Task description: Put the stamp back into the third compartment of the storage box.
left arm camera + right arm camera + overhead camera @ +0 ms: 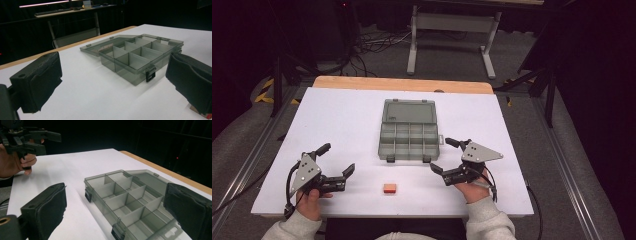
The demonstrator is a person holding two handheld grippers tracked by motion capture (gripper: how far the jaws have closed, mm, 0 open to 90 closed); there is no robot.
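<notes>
A grey see-through compartment box [408,131] lies open in the middle of the white table, its lid folded flat toward the far side. Its several compartments look empty [135,58] [127,200]. A small orange block [389,188] rests near the front edge, between the two hands. My left gripper [337,160] stands open at the front left, nothing between its jaws. My right gripper [444,156] is open at the front right, just beside the box's near right corner. In the right gripper view the left gripper [37,141] appears farther off, held in a hand.
The white board [337,125] covers a wooden table whose far edge [402,84] shows. Beyond it stand a white table frame [452,35] and floor cables. Black latches [150,74] jut from the box's front wall.
</notes>
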